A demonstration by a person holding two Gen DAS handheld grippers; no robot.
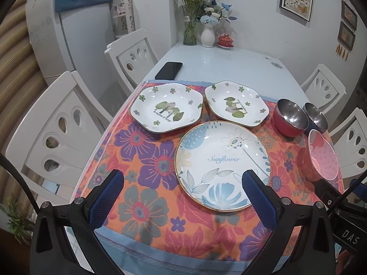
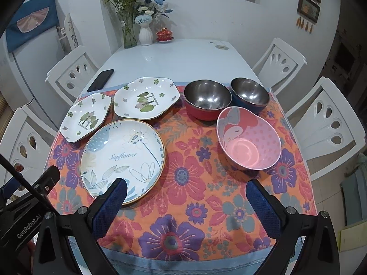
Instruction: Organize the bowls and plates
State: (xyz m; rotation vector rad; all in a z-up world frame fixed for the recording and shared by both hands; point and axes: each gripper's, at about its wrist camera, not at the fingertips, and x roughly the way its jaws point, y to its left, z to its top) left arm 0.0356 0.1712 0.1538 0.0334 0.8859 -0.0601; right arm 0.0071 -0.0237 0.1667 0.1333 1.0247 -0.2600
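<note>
A round "Sunflower" plate (image 1: 222,165) (image 2: 122,160) lies on the flowered cloth nearest me. Behind it sit two white hexagonal plates with green prints, the left one (image 1: 166,108) (image 2: 86,117) and the right one (image 1: 236,103) (image 2: 146,97). To the right stand a red steel-lined bowl (image 1: 290,117) (image 2: 207,99), a blue steel-lined bowl (image 1: 316,116) (image 2: 249,95) and a pink patterned bowl (image 1: 323,158) (image 2: 248,138). My left gripper (image 1: 183,181) hovers open over the cloth, its right finger above the round plate's near edge. My right gripper (image 2: 187,190) is open and empty, in front of the pink bowl.
A black phone (image 1: 169,70) (image 2: 101,80) lies on the white table (image 1: 218,64) beyond the cloth. Flower vases (image 1: 207,35) and a red lidded cup (image 1: 226,40) stand at the far end. White chairs (image 1: 68,123) (image 2: 325,123) line both sides.
</note>
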